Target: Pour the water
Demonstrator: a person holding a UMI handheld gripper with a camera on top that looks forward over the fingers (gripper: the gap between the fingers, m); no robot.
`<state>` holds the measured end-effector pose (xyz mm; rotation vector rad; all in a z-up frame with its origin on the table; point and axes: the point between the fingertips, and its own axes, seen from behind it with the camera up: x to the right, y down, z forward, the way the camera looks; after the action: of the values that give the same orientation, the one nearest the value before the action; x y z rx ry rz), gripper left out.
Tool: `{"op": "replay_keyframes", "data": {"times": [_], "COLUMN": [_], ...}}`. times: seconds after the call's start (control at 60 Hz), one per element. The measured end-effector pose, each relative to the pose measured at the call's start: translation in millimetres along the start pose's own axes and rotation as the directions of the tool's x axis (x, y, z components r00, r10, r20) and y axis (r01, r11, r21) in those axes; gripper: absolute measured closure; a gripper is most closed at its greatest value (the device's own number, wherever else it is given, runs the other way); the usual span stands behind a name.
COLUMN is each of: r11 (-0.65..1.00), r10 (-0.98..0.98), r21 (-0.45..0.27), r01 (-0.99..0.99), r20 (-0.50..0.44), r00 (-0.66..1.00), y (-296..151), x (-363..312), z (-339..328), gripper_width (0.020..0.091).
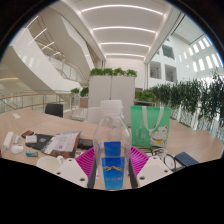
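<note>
A clear plastic water bottle (112,150) with a blue label stands upright between my gripper's (112,172) two fingers. Both magenta pads (88,160) press against its sides, so the gripper is shut on the bottle. The bottle's neck and cap rise to about the level of the table's far things. Just beyond and to the right of the bottle stands a green translucent cup (151,126) on the table. The bottle's base is hidden below the fingers.
The wooden table (30,125) holds clutter at the left: a white object (14,143), papers and a pink-edged book (62,143). A yellow patterned item (158,160) and a dark phone-like object (186,158) lie at the right. Planters and greenery stand behind.
</note>
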<state>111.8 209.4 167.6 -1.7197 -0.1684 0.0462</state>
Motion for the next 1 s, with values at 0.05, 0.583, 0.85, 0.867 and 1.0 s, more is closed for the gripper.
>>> {"op": "replay_keyframes", "data": {"times": [0.05, 0.583, 0.85, 0.867, 1.0], "r11": [0.999, 0.978, 0.964, 0.963, 0.956], "r10": [0.031, 0.041, -0.027, -0.034, -0.050], "r21": [-0.032, -0.209, -0.262, -0.267, -0.289], "r01": [-0.031, -0.029, 0.040, 0.046, 0.060], "r20": [0.018, 0.054, 0.054, 0.051, 0.040], "r00": [0.999, 0.998, 0.998, 0.998, 0.998], "y": [21, 94, 78, 75, 60], "x": [4, 13, -3, -6, -35], "z": [3, -10, -126, -135, -219], "gripper_width": [0.0615, 0.0317, 0.0265, 0.0263, 0.0267]}}
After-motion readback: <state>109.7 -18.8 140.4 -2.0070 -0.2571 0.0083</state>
